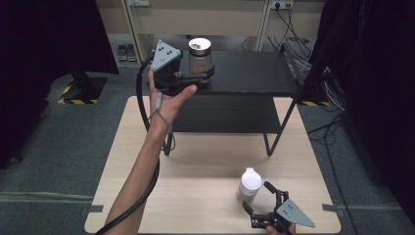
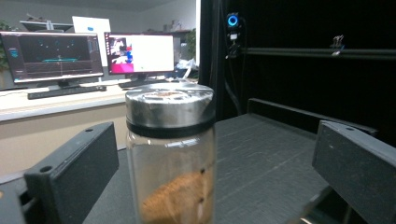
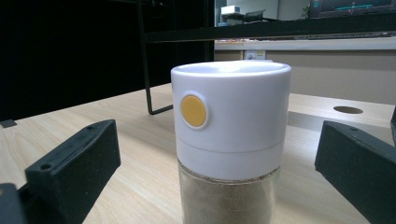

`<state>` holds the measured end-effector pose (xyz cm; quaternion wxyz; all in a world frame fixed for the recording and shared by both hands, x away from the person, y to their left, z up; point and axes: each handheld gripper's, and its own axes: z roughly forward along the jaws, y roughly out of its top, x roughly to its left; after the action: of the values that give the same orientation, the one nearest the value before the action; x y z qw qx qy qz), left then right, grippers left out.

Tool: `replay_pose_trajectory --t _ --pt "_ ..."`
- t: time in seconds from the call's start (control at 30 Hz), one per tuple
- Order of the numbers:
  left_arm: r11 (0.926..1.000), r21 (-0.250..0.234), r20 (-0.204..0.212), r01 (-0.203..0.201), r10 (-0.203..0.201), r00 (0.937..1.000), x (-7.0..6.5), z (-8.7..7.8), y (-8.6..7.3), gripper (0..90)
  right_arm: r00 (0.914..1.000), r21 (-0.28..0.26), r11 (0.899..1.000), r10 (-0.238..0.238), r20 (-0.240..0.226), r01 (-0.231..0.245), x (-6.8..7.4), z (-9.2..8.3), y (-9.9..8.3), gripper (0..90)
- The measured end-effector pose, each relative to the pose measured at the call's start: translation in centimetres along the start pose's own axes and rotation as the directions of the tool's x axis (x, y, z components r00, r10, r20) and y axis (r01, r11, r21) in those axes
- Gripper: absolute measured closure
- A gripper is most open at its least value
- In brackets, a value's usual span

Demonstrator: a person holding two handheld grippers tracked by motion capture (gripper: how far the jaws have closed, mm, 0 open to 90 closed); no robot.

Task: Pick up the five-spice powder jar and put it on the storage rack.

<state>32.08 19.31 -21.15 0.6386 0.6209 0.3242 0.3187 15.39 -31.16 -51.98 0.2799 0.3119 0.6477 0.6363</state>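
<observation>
Standing on the top shelf of the black rack (image 1: 254, 73), the glass jar (image 1: 200, 58) wears a brushed metal lid and holds brownish, lumpy contents in its lower part. The left gripper (image 1: 198, 77) has its 2 black jaws spread wide on either side of this jar; in the left gripper view there is a clear gap between each pad and the glass (image 2: 170, 177), so nothing is gripped. The rack's shelf surface looks dark and finely textured, its legs thin black metal.

Down on the pale wooden table (image 1: 195, 166), near its front edge, stands the white-capped shaker (image 1: 249, 185). Its cap is smooth, cylindrical plastic with 1 round yellow button (image 3: 193, 111) on the side, and the clear body (image 3: 229, 198) below is filled with a fine grey-tan powder. The right gripper (image 1: 258, 198) frames it with both jaws wide open, the pads well clear of the shaker's sides, holding nothing.
</observation>
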Motion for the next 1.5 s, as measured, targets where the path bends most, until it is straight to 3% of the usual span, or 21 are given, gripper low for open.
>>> replay_pose_trajectory --t 0.23,0.43,0.73,1.13,1.5 --pt "0.9995 -0.027 0.045 0.015 -0.013 0.9989 -0.3 -2.0 -2.2 0.2 1.0 -0.001 1.0 0.001 0.0 -0.001 0.0 0.0 0.0 0.5" --pt "0.9993 -0.038 0.087 -0.002 0.005 0.9962 -1.2 -3.5 -4.5 0.2 1.0 -0.001 1.0 0.001 0.001 -0.001 0.0 0.0 0.0 0.5" --pt "0.998 -0.064 0.1 0.004 0.002 0.995 -2.7 -5.1 -8.3 0.2 1.0 -0.001 1.0 0.003 0.003 -0.003 0.0 -0.1 0.1 0.5" --pt "0.9982 -0.059 0.109 0.008 -0.001 0.994 -3.4 -5.5 -10.8 0.2 1.0 -0.004 1.0 0.001 0.002 -0.001 0.0 -0.2 0.1 0.5" --pt "0.9976 -0.068 0.1 0.012 -0.005 0.995 -4.4 -7.7 -13.6 0.1 1.0 -0.005 1.0 0.0 0.003 0.0 0.0 -0.2 0.1 0.5"
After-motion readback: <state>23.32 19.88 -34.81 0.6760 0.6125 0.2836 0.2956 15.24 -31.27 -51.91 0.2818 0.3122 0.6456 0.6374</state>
